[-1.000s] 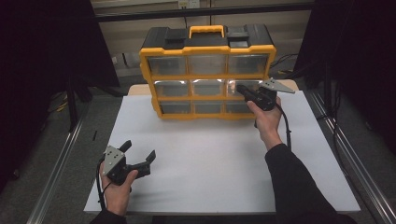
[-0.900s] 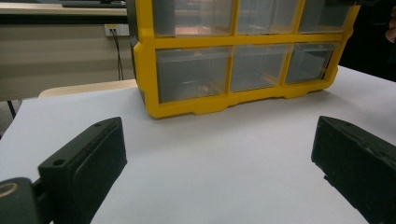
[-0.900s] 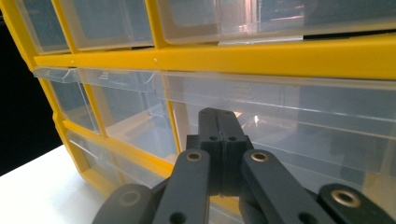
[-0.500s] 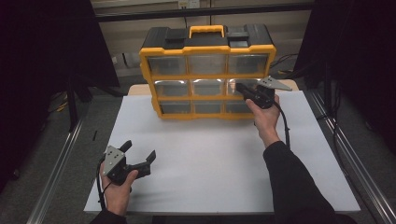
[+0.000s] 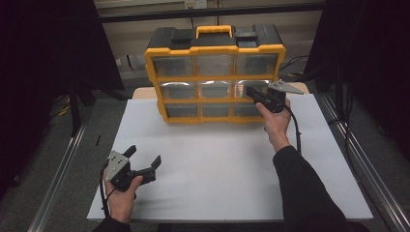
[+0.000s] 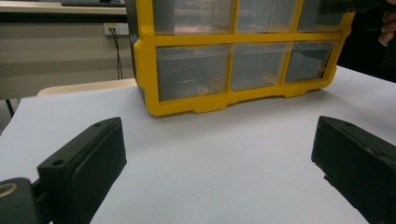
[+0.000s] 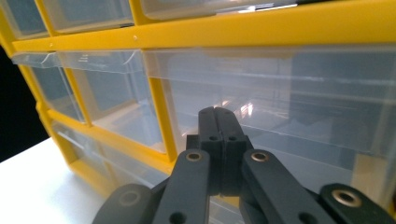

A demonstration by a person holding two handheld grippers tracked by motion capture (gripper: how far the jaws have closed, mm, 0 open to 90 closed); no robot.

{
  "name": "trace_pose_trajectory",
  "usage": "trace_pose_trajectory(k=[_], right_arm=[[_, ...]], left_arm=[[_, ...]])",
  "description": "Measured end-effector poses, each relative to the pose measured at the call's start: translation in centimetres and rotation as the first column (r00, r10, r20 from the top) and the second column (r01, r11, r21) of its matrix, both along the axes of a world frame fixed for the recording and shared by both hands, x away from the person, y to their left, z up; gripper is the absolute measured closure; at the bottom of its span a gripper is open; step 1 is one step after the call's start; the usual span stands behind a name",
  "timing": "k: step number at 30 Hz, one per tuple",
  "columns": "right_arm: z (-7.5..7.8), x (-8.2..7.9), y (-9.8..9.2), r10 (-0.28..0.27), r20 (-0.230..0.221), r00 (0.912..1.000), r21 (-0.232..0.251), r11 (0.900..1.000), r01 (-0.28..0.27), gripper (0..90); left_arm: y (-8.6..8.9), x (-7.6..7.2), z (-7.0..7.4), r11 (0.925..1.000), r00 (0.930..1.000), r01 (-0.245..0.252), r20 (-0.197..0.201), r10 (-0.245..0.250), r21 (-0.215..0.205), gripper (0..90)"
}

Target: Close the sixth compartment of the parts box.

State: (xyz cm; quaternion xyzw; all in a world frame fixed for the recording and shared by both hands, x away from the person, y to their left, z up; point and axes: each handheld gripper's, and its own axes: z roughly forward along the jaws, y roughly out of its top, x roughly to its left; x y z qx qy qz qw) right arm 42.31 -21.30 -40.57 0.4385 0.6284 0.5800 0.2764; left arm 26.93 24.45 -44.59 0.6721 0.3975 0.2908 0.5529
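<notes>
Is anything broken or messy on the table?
Nothing stands out. The yellow drawer box stands upright on the white table, its clear drawers look shut and nothing is spilled. The right tongs are shut at the middle right drawer.

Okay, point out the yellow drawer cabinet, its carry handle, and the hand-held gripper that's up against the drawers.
yellow drawer cabinet (image 5: 215, 78): high view, yellow bar between the top and middle drawer rows.
carry handle (image 5: 213, 29): high view, middle of the handle's top bar.
right hand-held gripper (image 7: 222, 130): right gripper view, closed jaw tips at a clear drawer front.
</notes>
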Motion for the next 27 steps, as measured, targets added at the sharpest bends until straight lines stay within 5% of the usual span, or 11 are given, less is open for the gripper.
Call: trace_pose_trajectory(k=[5,15,27], right_arm=[[0.4,-0.3,0.1,-0.001,0.009,1.0000,0.003,1.000,0.001,90.0],[0.7,-1.0,0.1,0.008,0.001,1.0000,0.008,1.000,-0.008,73.5],[0.9,-2.7,-0.1,-0.019,0.005,0.9998,0.006,1.000,0.019,34.8]], left_arm=[[-0.2,-0.1,0.1,0.9999,0.9999,-0.013,0.003,0.013,0.001,3.1],[-0.1,0.0,0.0,1.0000,1.0000,-0.002,-0.003,0.002,-0.004,3.0],[-0.2,0.0,-0.1,0.9998,0.9999,-0.013,-0.009,0.013,-0.012,3.0]])
